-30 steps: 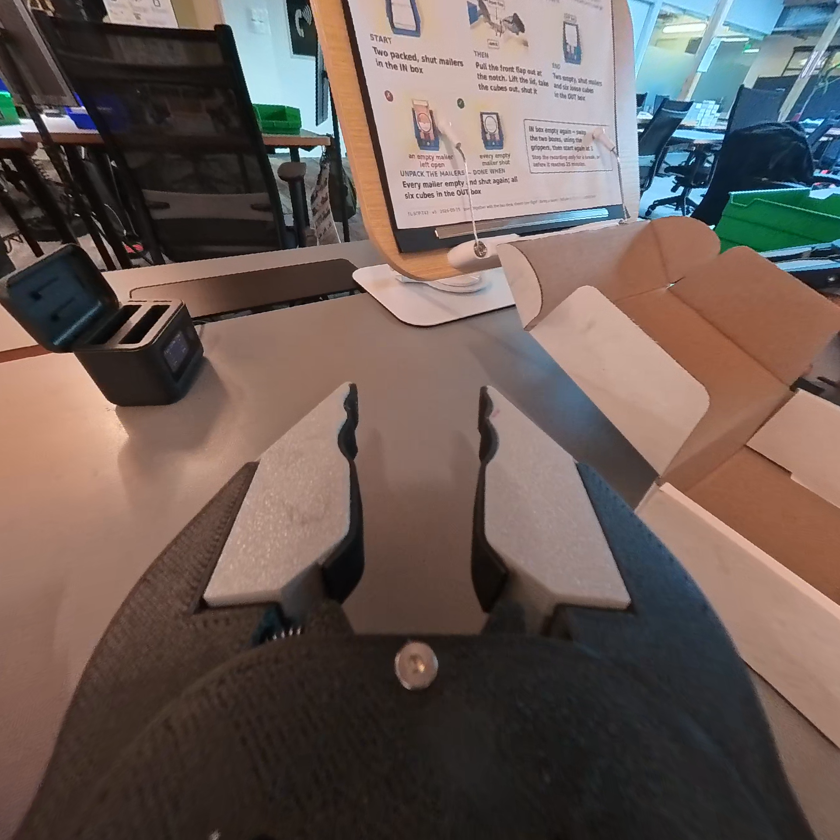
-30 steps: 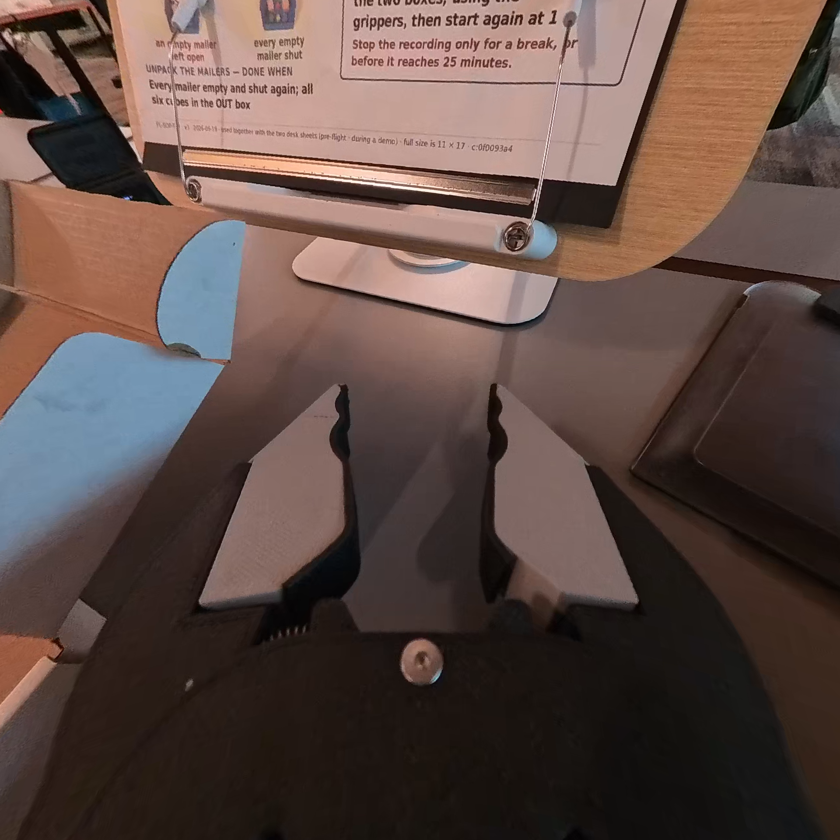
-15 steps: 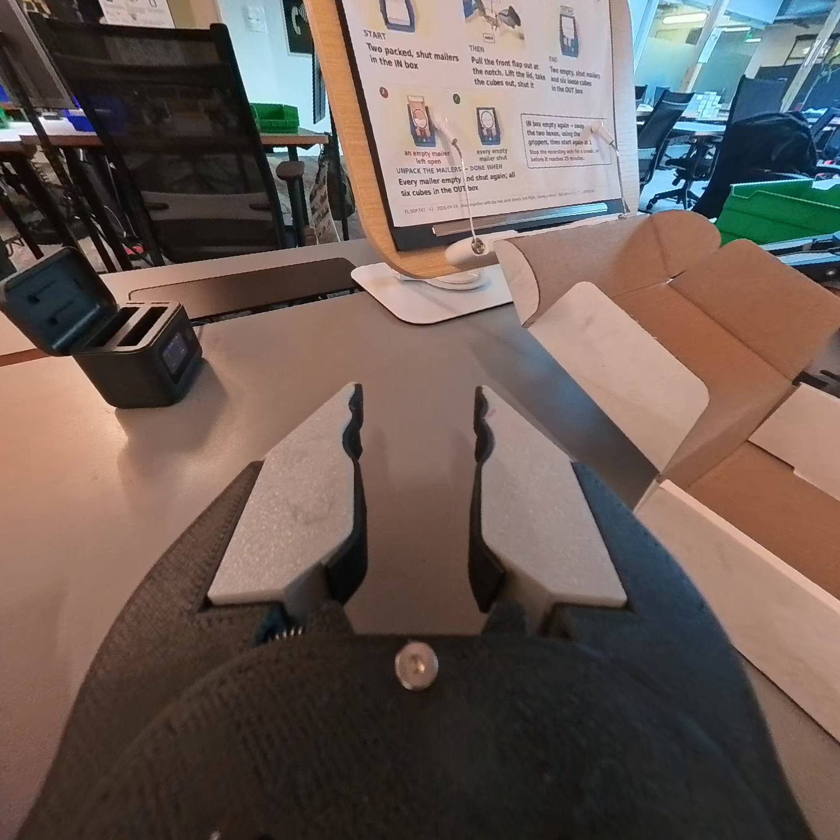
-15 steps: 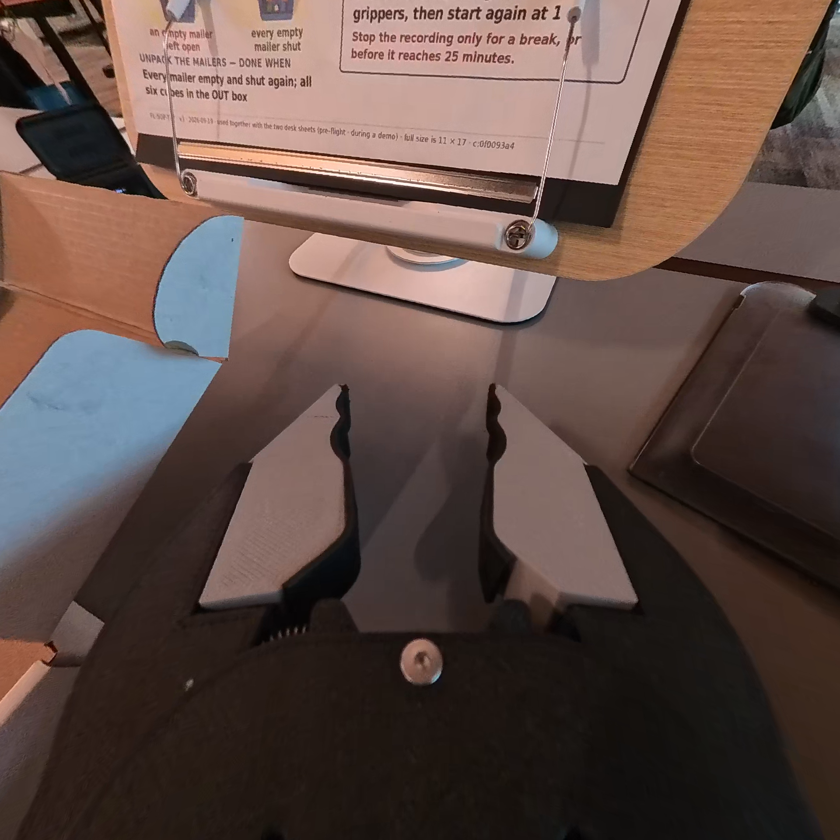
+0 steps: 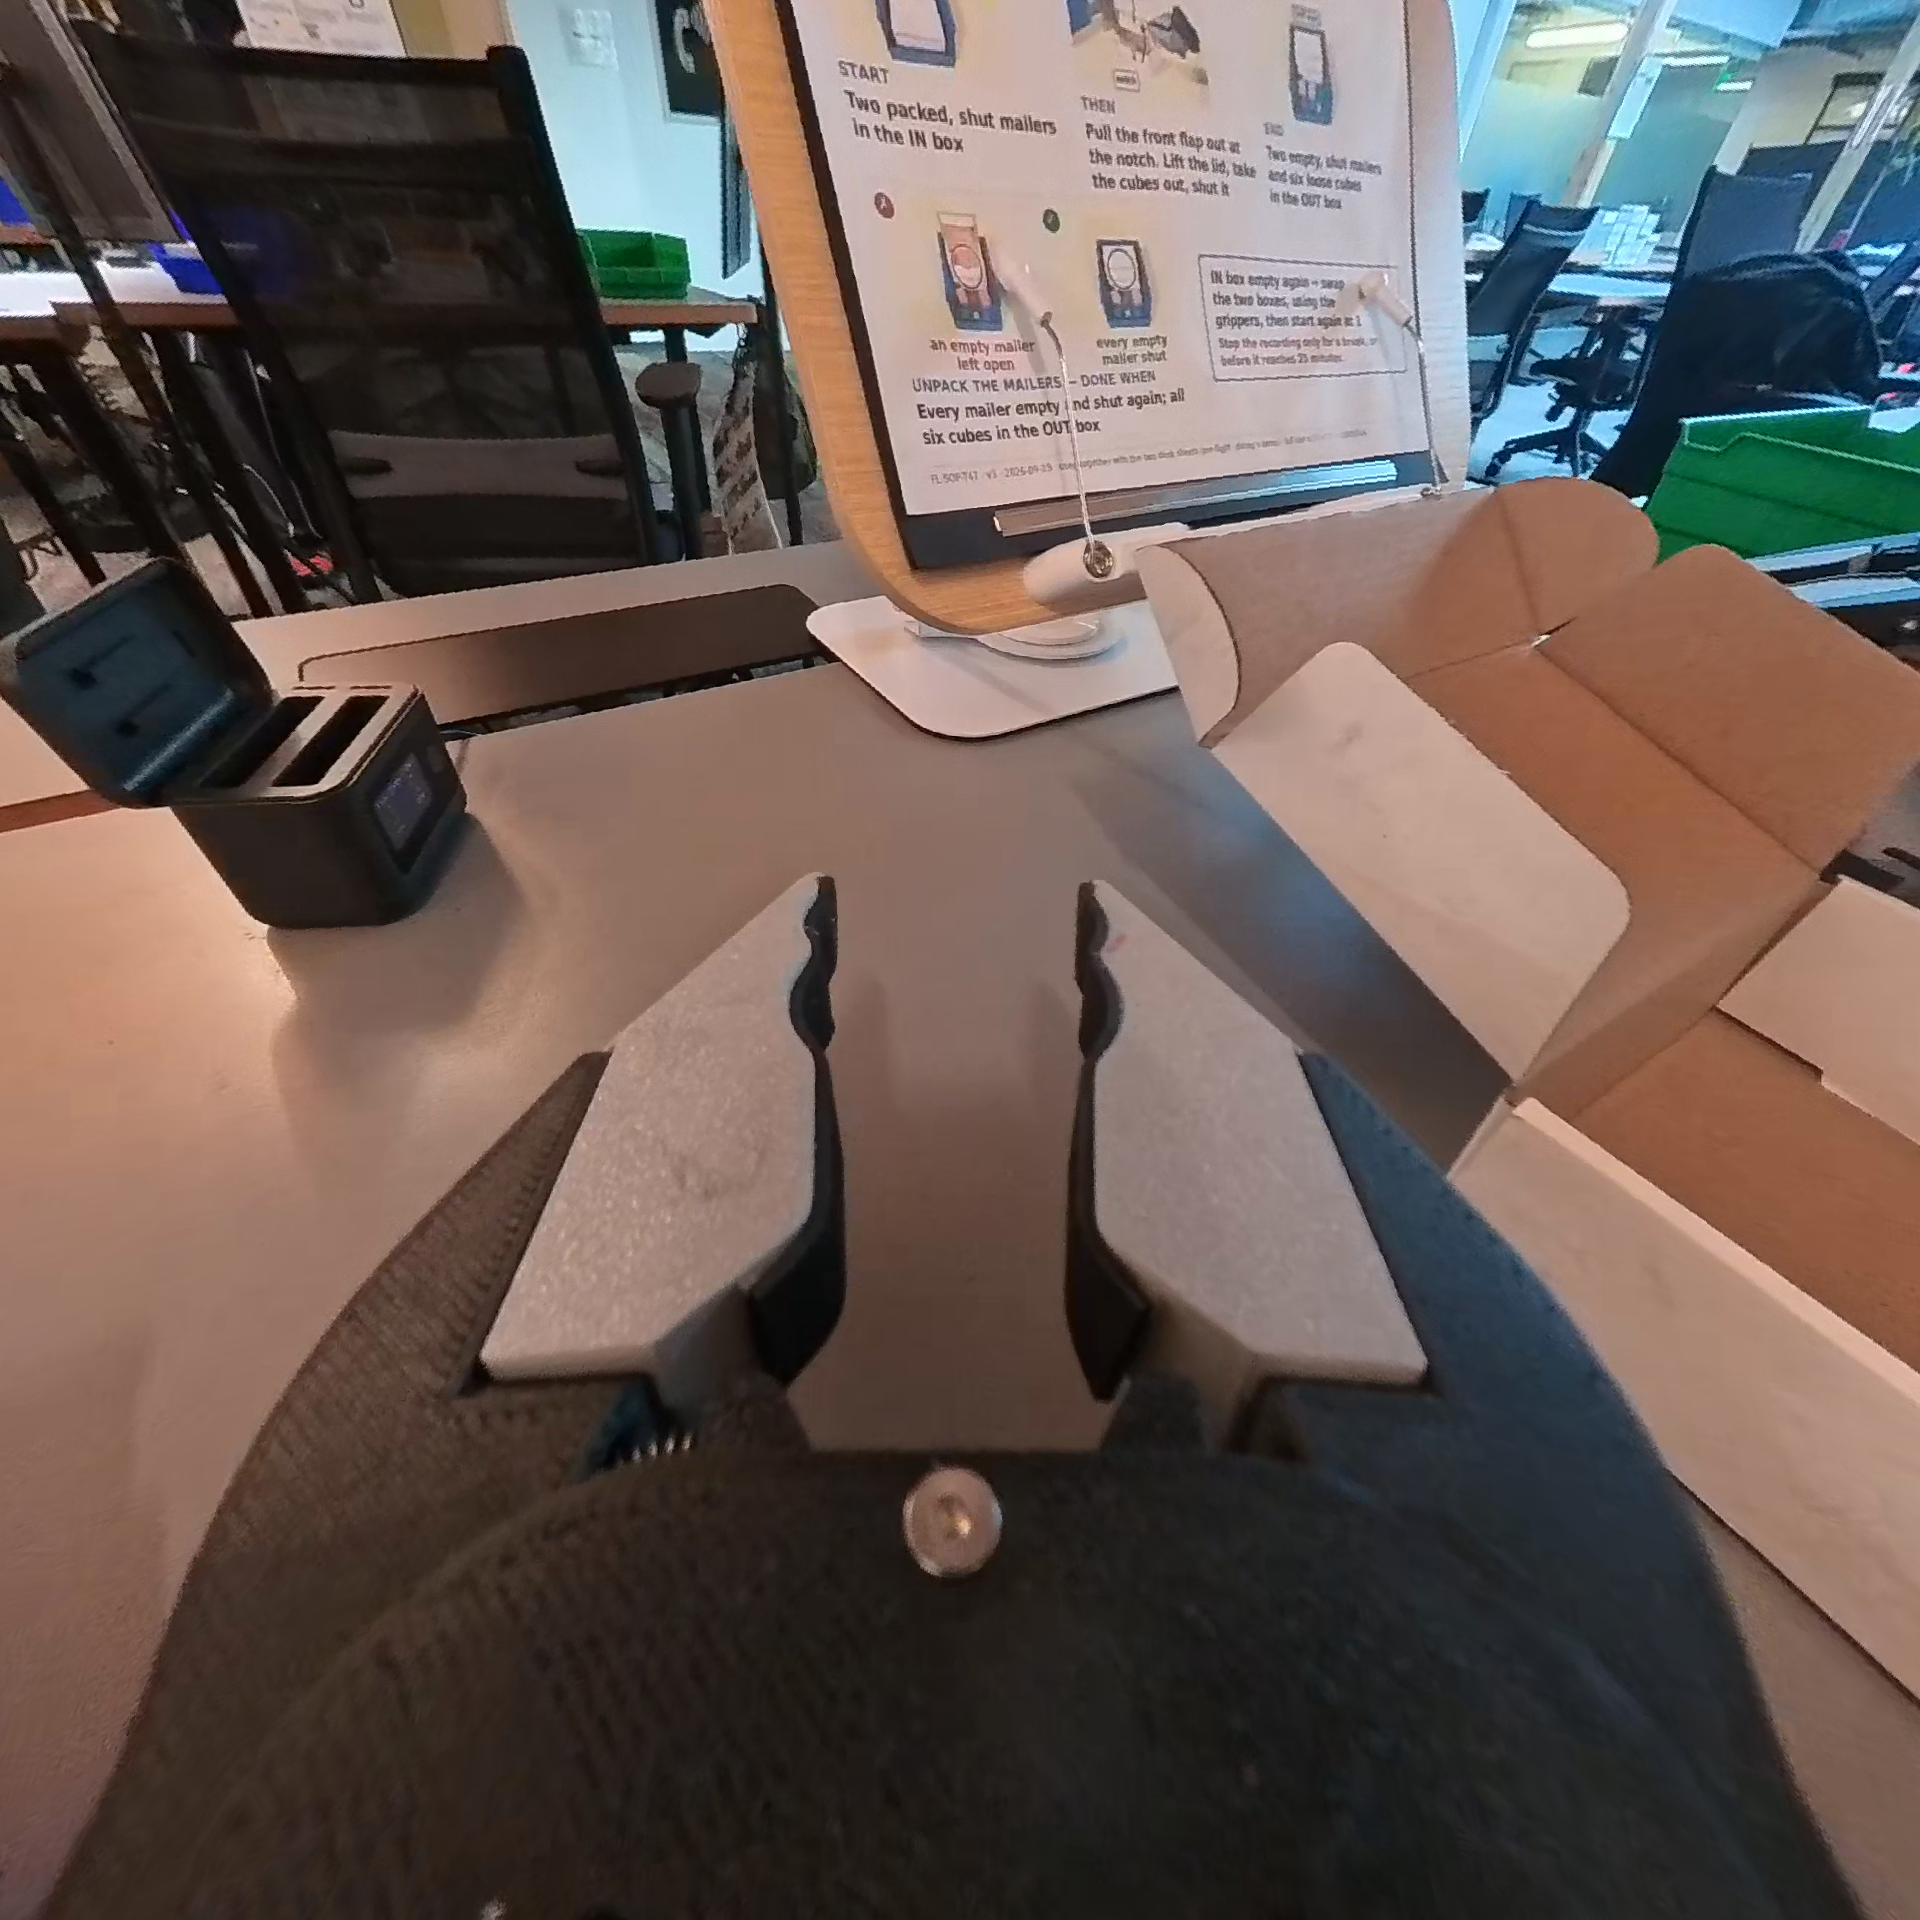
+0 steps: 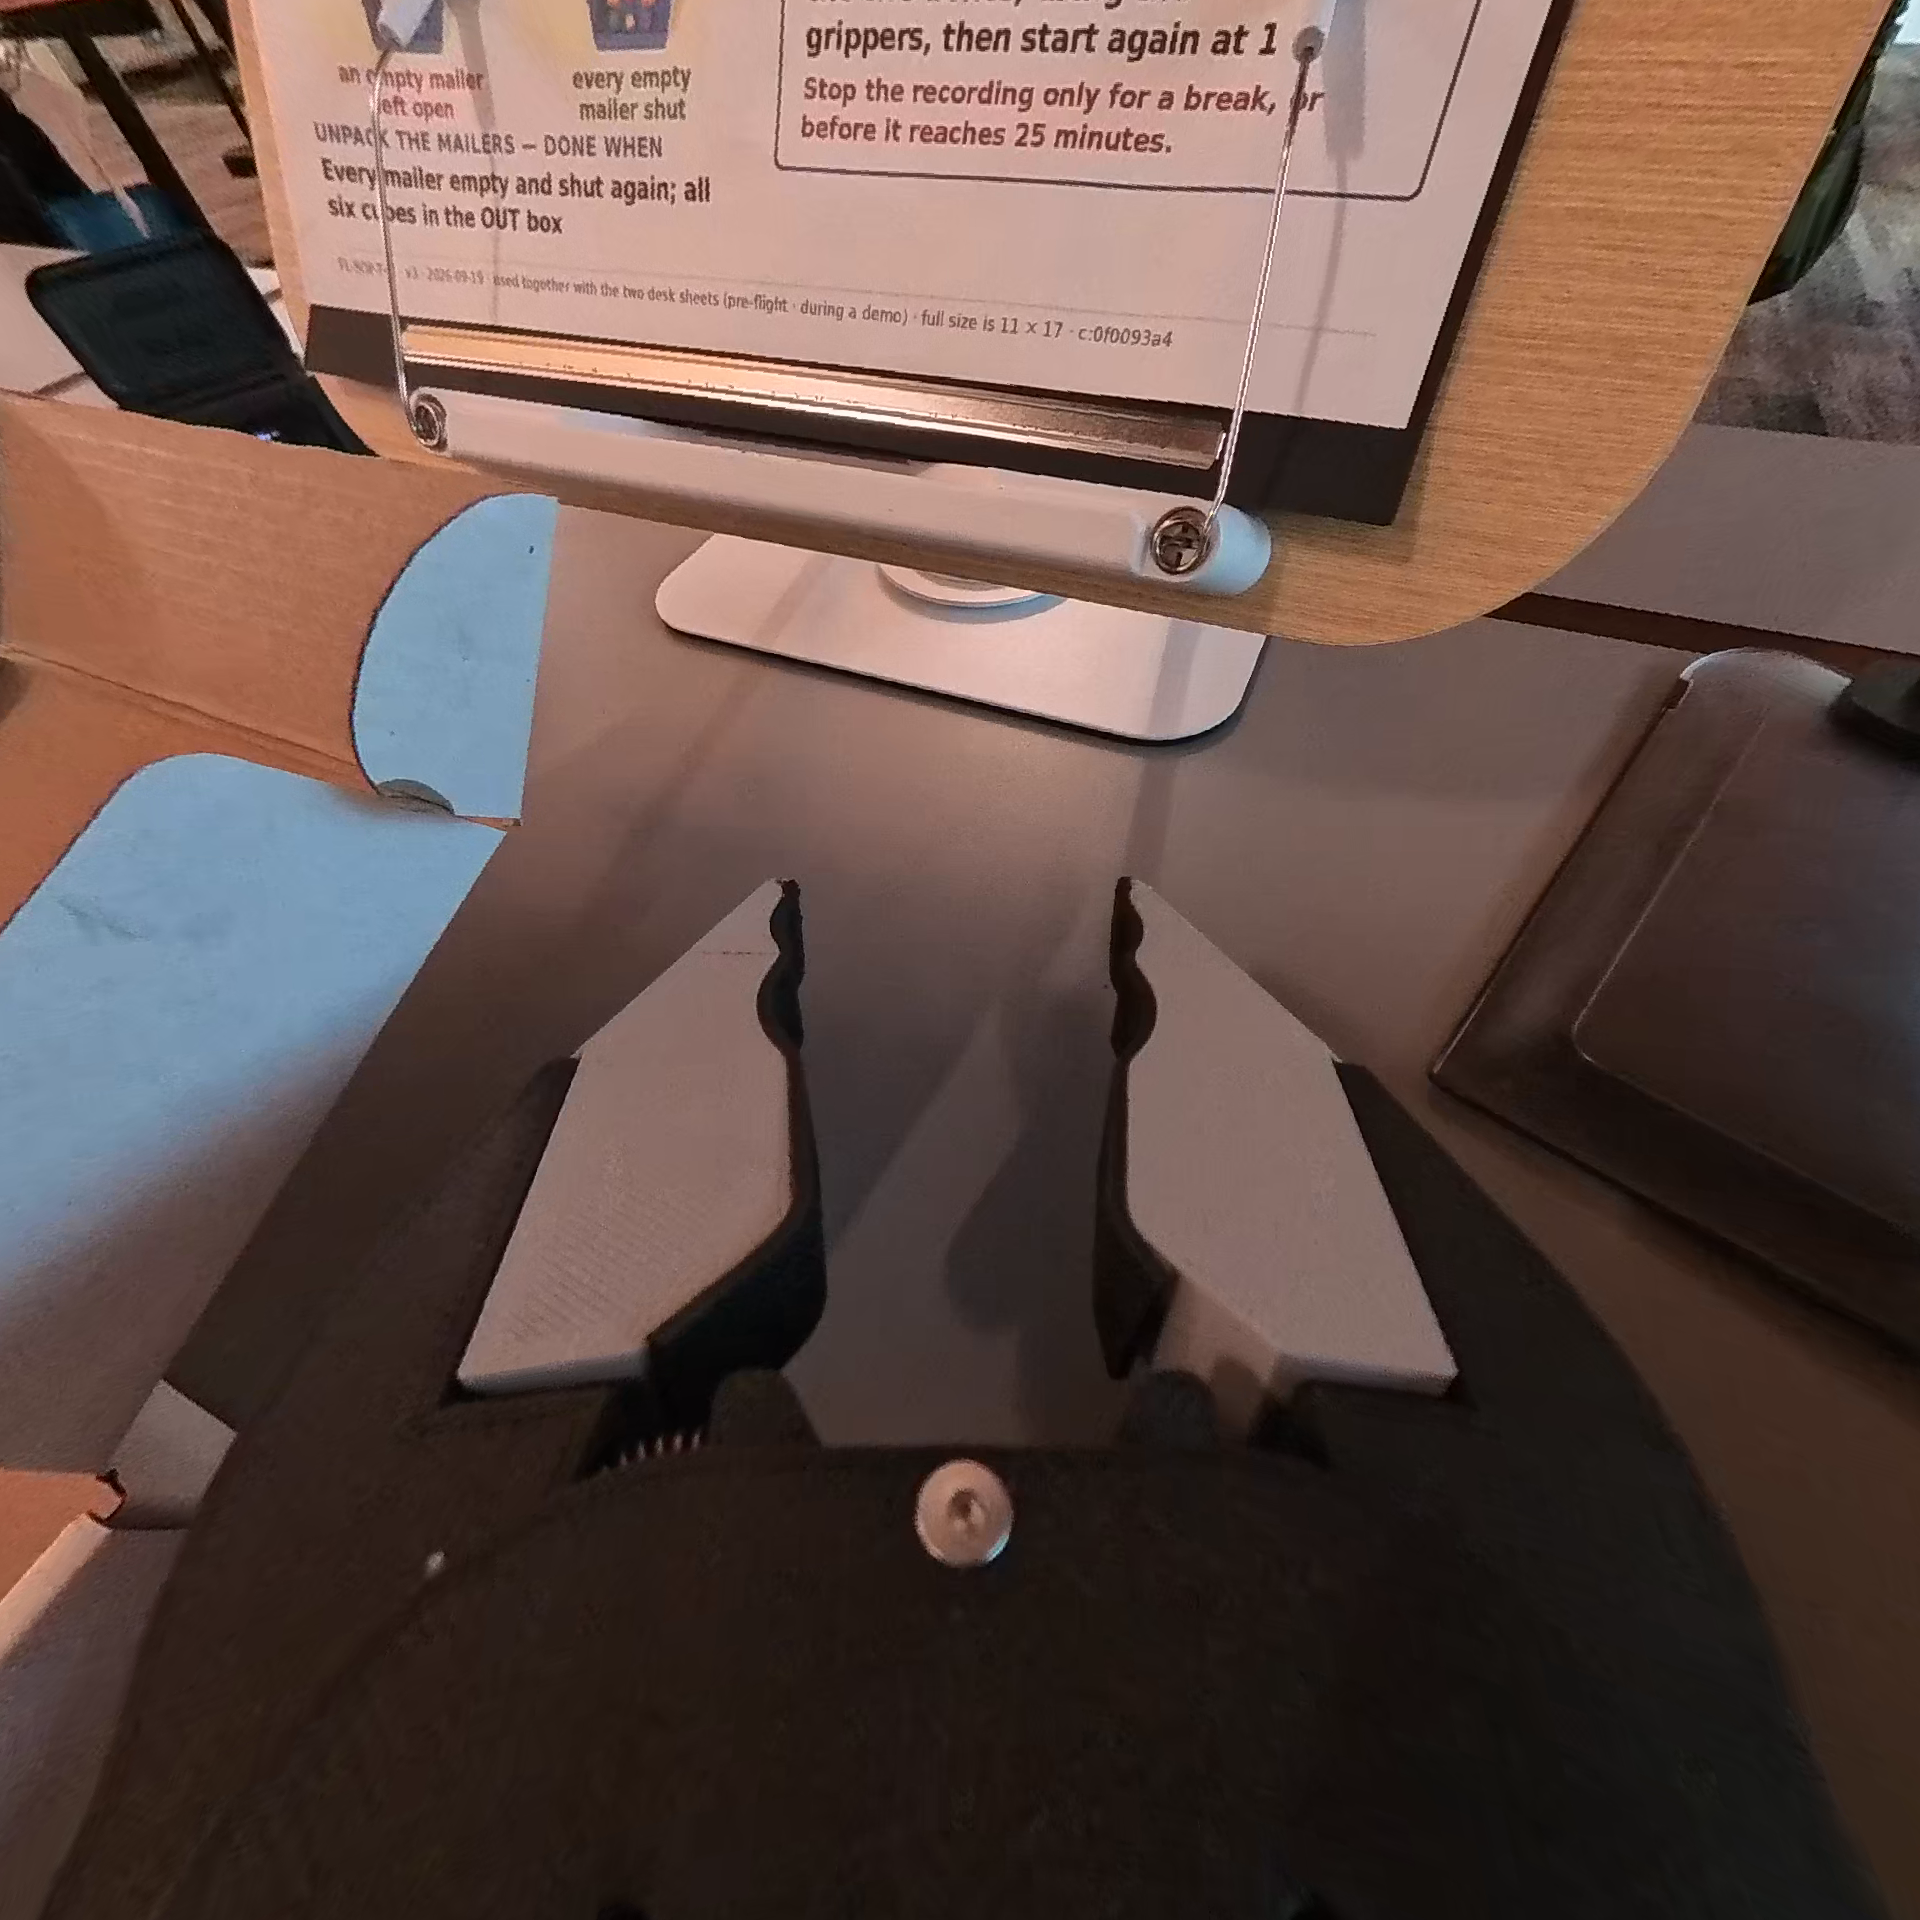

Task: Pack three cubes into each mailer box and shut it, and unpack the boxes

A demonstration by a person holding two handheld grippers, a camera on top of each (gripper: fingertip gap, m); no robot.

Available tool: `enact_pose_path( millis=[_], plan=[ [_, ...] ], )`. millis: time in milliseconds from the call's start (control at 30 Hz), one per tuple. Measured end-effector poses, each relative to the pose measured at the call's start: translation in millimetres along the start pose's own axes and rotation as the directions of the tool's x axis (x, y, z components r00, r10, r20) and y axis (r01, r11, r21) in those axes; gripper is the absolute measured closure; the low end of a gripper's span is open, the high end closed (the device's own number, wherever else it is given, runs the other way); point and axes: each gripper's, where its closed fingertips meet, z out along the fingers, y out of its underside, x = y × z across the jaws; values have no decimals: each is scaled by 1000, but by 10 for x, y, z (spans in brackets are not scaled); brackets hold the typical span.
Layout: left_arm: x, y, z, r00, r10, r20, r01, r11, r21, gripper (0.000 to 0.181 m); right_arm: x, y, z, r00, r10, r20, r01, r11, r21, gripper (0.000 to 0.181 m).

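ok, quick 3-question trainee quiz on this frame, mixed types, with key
1. True or false: the mailer box is open.
2. The left gripper holds: A) a cube B) a flap C) nothing
3. In the right wrist view, which side of the right gripper is the mailer box on?

Key: 1 true. 2 C, jaws apart over the bare table. 3 left.

Counts on the grey worktop (image 5: 644,831)

One open cardboard mailer box (image 5: 1621,790) along the right edge; one instruction sheet stand (image 5: 1039,665) at the far edge; one small black case (image 5: 312,821) with lid raised, two slots, near the left edge; one dark flat pad (image 6: 1714,1049); two grippers.
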Motion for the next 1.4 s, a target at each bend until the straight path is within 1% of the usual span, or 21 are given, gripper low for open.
enact_pose_path(
  millis=[700, 833, 1067, 1200, 1300, 1400],
  plan=[
    [21, 12, 8, 1000, 21, 1, -21, 1000, -10, 137, 2, 5, 7, 1000, 1, -1, -1, 1000, -5, 123],
    [31, 21, 2, 999, 43, 14, -43, 999, -17, 137, 1, 6, 8, 1000, -1, -2, 1, 1000, -6, 123],
    [12, 6, -30, 999, 41, 33, -41, 999, -3, 137, 4, 7, 10, 1000, 9, 5, -9, 1000, -7, 123],
    [40, 14, -43, 996, 74, 51, -74, 997, -9, 137, -11, 16, 20, 1000, 1, 8, -1, 1000, -16, 121],
    [93, 10, -93, 994, 87, 67, -88, 996, 1, 137, -20, 23, 26, 1000, -14, 3, 14, 1000, -22, 121],
    [140, -26, -229, 993, 50, 103, -54, 998, 45, 136, -29, 22, 29, 1000, -24, 2, 24, 999, -22, 121]
  ],
)
